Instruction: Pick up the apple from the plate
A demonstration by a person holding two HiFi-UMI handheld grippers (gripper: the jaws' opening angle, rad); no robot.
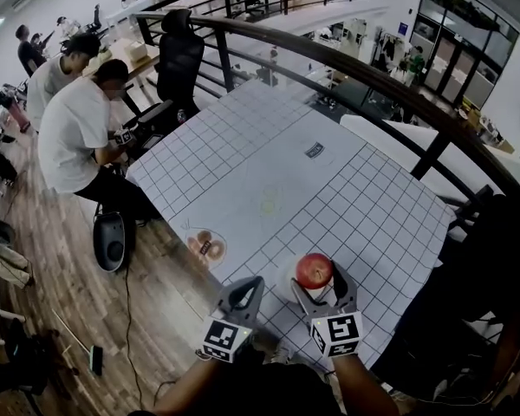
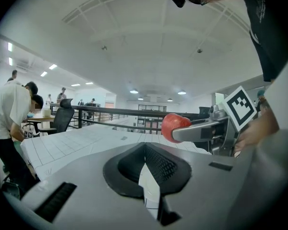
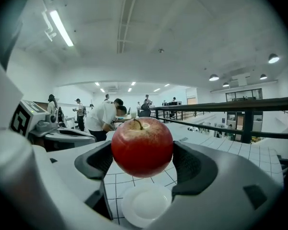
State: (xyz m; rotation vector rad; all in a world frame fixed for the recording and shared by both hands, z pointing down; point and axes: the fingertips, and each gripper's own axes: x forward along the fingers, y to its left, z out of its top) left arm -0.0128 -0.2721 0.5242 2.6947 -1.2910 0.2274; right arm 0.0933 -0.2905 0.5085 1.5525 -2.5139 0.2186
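Observation:
A red apple (image 1: 314,269) (image 3: 142,146) is clamped between the fingers of my right gripper (image 1: 316,279) (image 3: 142,153), which is shut on it. It hangs a little above a small white plate (image 3: 146,205) (image 1: 283,289) near the table's front edge. My left gripper (image 1: 245,289) (image 2: 145,152) hovers just left of it, jaws together and holding nothing. The left gripper view shows the apple (image 2: 175,126) from the side, held in the right gripper's fingers (image 2: 201,131).
The table carries a white gridded sheet (image 1: 243,163). A plate with donuts (image 1: 206,246) lies at the left front, a small label card (image 1: 315,151) farther back. A dark railing (image 1: 373,76) runs behind the table. People (image 1: 78,133) and an office chair (image 1: 180,55) stand at the far left.

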